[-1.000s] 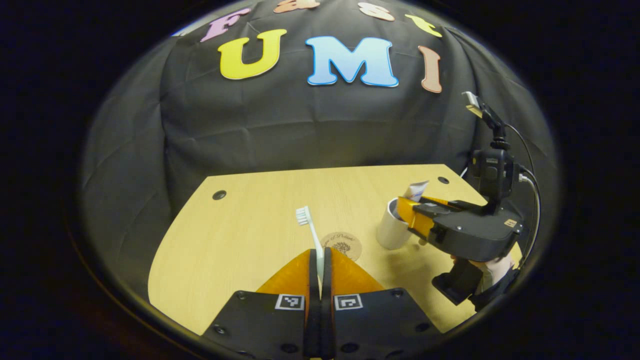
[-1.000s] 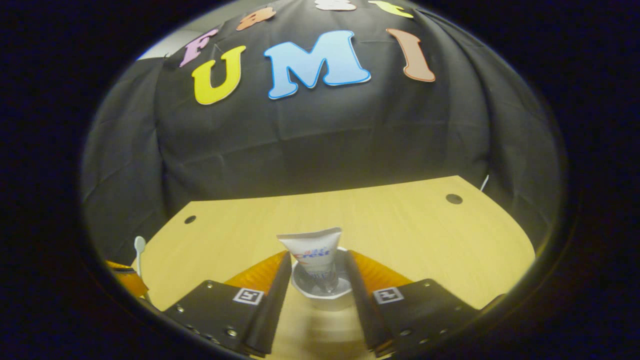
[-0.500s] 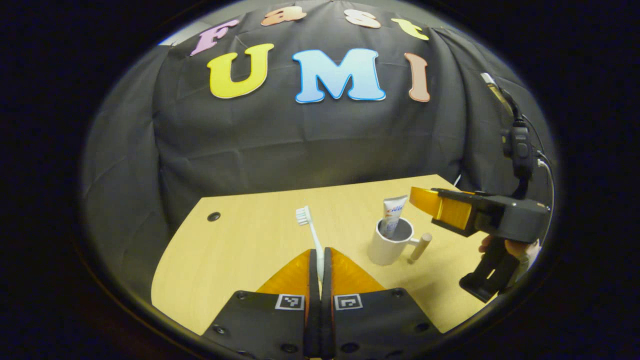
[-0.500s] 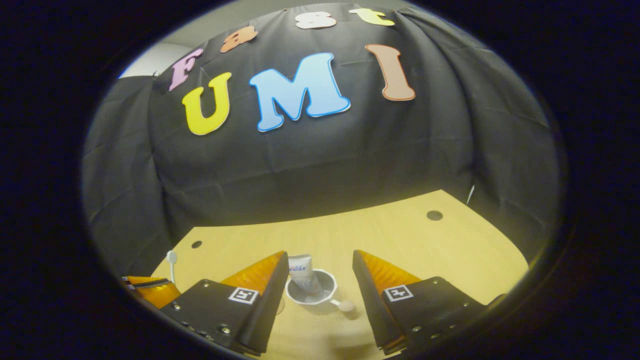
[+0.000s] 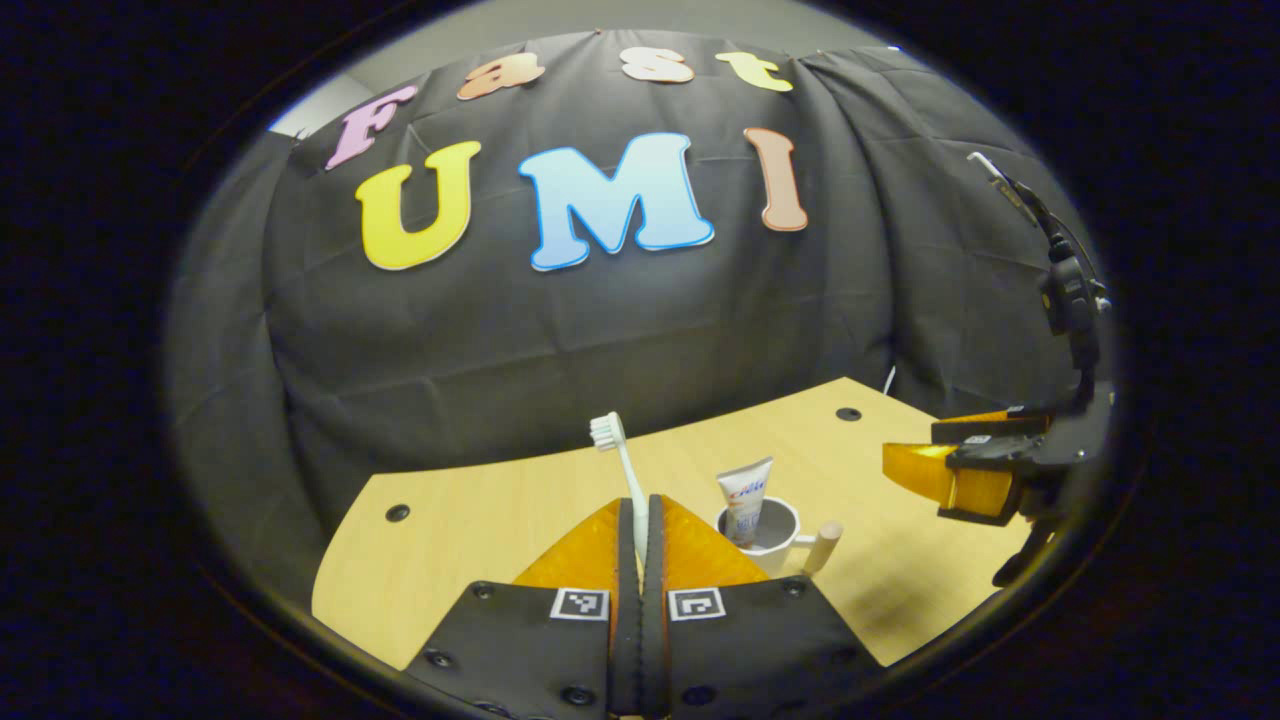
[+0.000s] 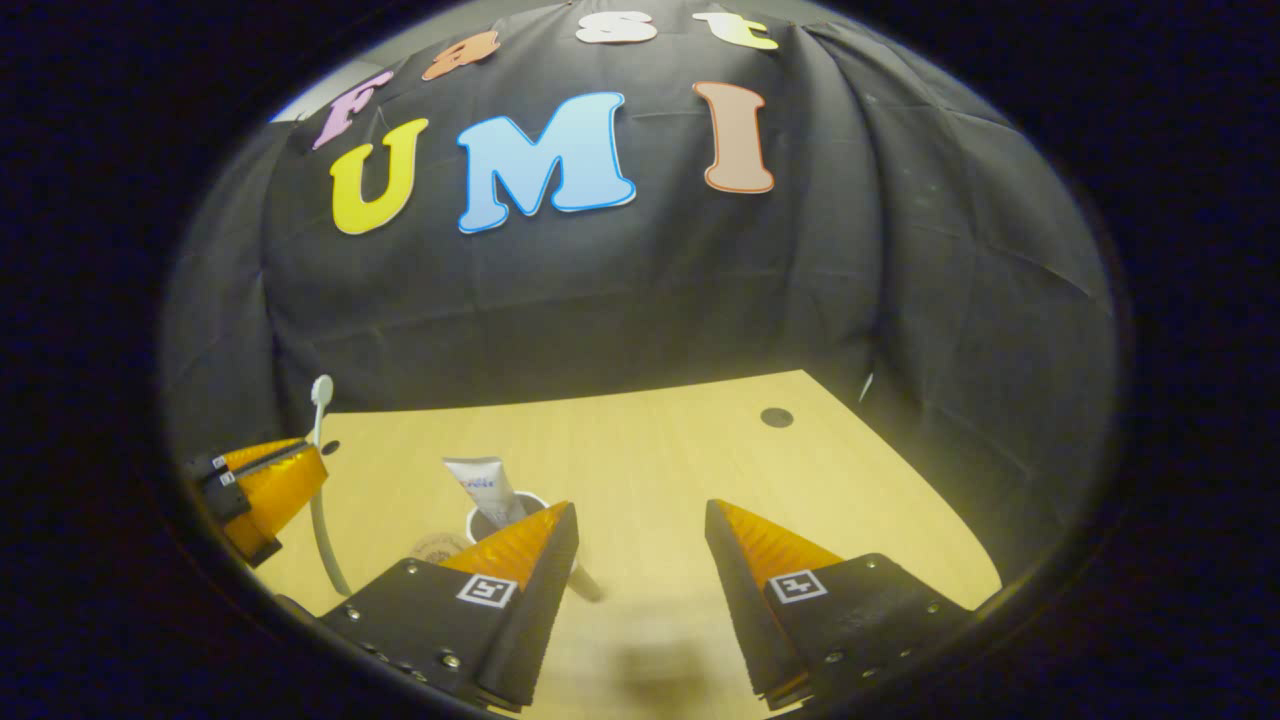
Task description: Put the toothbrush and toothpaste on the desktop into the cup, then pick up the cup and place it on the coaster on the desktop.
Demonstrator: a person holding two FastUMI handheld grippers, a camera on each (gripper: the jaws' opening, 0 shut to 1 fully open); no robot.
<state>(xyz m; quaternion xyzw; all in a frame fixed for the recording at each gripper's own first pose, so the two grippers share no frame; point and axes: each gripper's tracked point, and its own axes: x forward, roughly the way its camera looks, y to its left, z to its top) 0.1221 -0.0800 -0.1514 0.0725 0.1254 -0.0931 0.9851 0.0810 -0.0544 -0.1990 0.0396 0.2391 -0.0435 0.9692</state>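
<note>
The left hand-held gripper (image 5: 640,520) is clamped tight on the toothbrush (image 5: 622,465); the right hand-held gripper (image 6: 640,545) hangs spread wide above the tabletop (image 6: 700,450).

Toothbrush (image 5: 627,470): white. Cup (image 5: 775,540): white, with pale wooden handle. Toothpaste (image 5: 744,500): white tube with red and blue print. Desktop (image 6: 650,450): light wood grain. Coaster (image 6: 437,547): tan, dark printed motif.

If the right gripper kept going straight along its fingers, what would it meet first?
Probably nothing close: between the open right gripper fingers lies bare desktop, then the booth wall. The cup with the toothpaste sits off to its left.
</note>
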